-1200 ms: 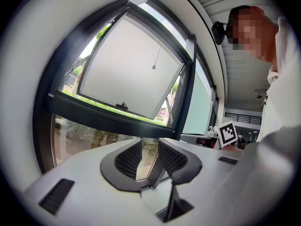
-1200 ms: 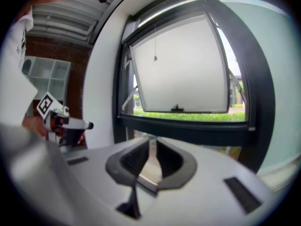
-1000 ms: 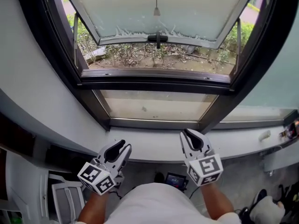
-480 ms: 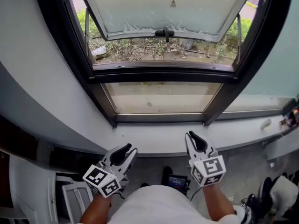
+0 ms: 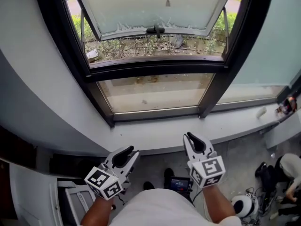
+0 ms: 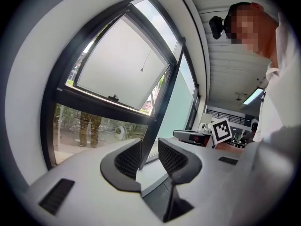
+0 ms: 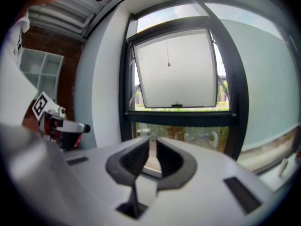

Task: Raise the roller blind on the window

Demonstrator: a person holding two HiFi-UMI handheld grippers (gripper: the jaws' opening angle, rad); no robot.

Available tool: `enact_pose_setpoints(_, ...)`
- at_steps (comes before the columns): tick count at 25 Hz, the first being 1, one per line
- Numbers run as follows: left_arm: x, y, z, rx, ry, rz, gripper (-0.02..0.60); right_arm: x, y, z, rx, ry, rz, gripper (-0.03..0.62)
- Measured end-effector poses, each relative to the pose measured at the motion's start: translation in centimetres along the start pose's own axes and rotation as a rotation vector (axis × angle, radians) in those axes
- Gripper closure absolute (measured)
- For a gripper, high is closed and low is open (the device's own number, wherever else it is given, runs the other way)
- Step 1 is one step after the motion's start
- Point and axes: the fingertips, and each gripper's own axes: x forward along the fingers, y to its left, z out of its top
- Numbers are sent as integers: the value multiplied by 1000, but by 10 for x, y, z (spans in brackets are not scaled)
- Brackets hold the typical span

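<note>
A dark-framed window (image 5: 155,69) fills the upper head view. Its upper sash (image 5: 155,8) has a frosted pane and is tilted outward. A thin cord with a small pull (image 5: 168,3) hangs in front of that pane, and shows again as the cord pull (image 7: 169,64) and the cord pull (image 6: 141,69) in the gripper views. I cannot make out the blind itself. My left gripper (image 5: 130,150) is low, below the sill, jaws apart and empty (image 6: 149,147). My right gripper (image 5: 188,136) is beside it, with only a thin slit between its fingertips (image 7: 152,142) and nothing in it.
A white sill (image 5: 155,133) runs under the window, with small items at its right end (image 5: 286,106). On the floor lie a small screen device (image 5: 178,183) and a white round object (image 5: 244,205). A white rack (image 5: 70,204) stands lower left. A person crouches at far right (image 5: 288,168).
The view has swung: the window now sits further left and higher, and the floor at the right with a crouching person has come into sight. Both grippers have hardly moved.
</note>
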Motion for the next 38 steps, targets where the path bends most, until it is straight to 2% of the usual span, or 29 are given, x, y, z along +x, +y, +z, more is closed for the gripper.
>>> enact_pose_setpoints(8, 2, -18, 3, 17, -16, 20, 457, -16, -10, 1, -3, -5, 21, 534)
enact_pose_setpoints(14, 17, -36, -3, -2, -31, 48, 457, -29, -27, 3, -30, -3, 53, 534)
enact_pose_setpoints(21, 25, -53, -16, -20, -21, 70, 457, -38, -36, -14, -35, 32, 82, 534)
enact_pose_setpoints(38, 34, -67, -25, -21, -5, 57, 457, -49, -39, -22, -55, 47, 78, 572)
